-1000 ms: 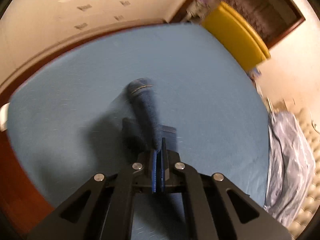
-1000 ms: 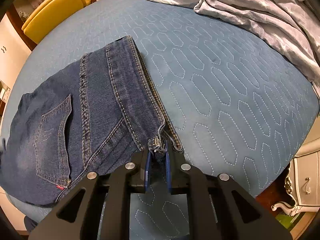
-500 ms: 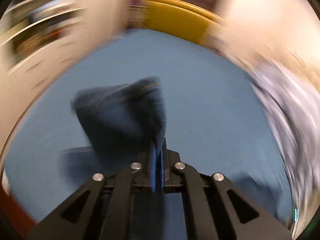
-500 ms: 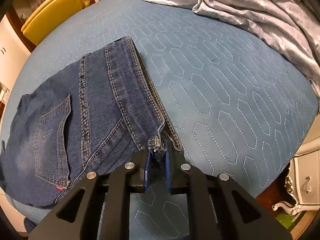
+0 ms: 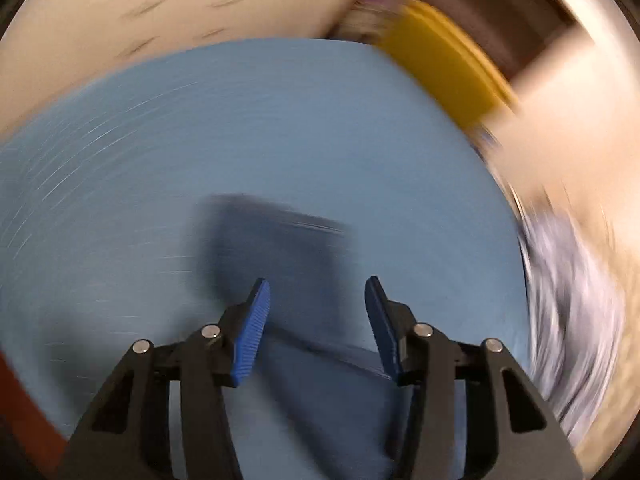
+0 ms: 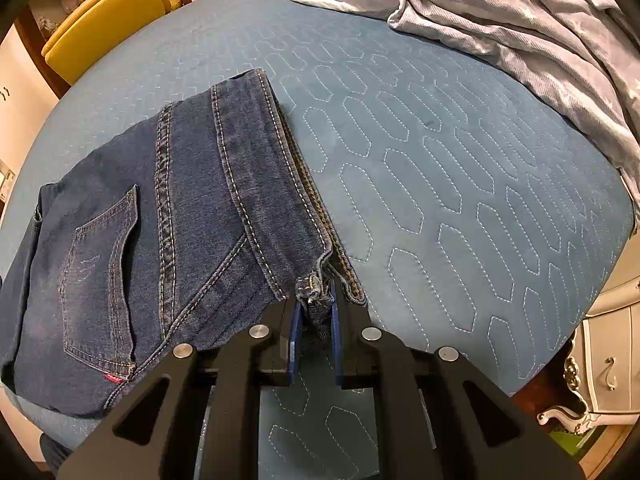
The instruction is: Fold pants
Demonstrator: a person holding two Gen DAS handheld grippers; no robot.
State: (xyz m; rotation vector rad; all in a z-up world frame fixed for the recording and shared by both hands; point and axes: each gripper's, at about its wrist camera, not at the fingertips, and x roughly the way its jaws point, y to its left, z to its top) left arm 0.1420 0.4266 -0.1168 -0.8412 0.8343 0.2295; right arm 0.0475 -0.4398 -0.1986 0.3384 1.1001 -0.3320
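Observation:
The dark blue jeans lie folded on the blue quilted bed, back pocket up, in the right wrist view. My right gripper is shut on the jeans' near corner, at the hem and seam. In the blurred left wrist view the jeans show as a dark flat patch on the bed. My left gripper is open and empty just above them, with its blue pads spread wide.
A grey star-print blanket is heaped at the bed's far right. A yellow chair stands beyond the bed's far left edge. A white cabinet stands below the bed's right edge. The left wrist view is smeared by motion.
My left gripper has opened and let go of the jeans fabric it held up; the fabric now lies flat on the bed. The right gripper has kept its hold and hardly moved.

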